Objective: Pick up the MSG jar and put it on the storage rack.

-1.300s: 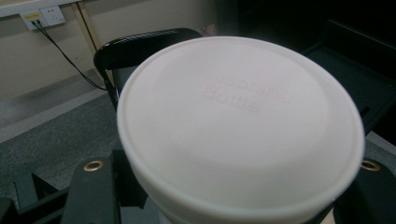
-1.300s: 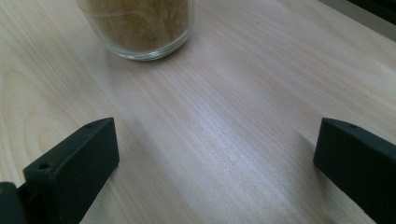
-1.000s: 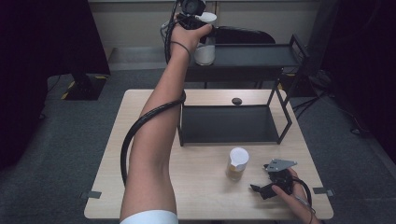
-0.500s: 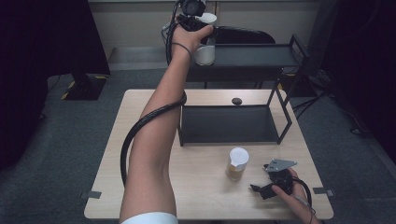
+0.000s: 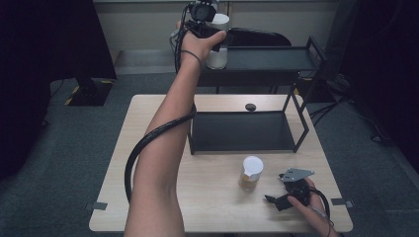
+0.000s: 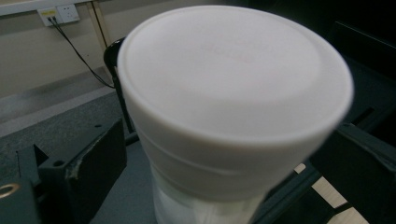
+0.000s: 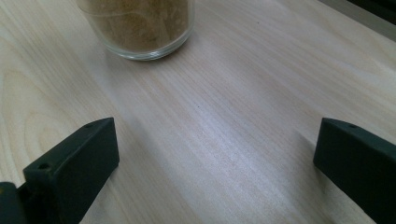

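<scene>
Wooden table (image 5: 163, 197), lidded jar (image 5: 250, 174) of brown powder (spice perhaps), right tool (image 5: 282, 196) wide, left tool (image 5: 210, 22) just widened around white-lidded jar (image 5: 217, 42).

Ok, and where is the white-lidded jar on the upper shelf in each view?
High view: the white-lidded jar stands top centre, on the black upper shelf.
Left gripper view: it is close up, in the middle, with the shelf under it.
Right gripper view: the jar at top left is the brown-powder jar.
Shared landmark: the shelf.

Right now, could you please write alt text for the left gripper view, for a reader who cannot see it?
A white-lidded jar stands very close between the two black jaws, which have just been opening and stand apart from it. It stands on a dark shelf, with a pale wall behind.
</scene>
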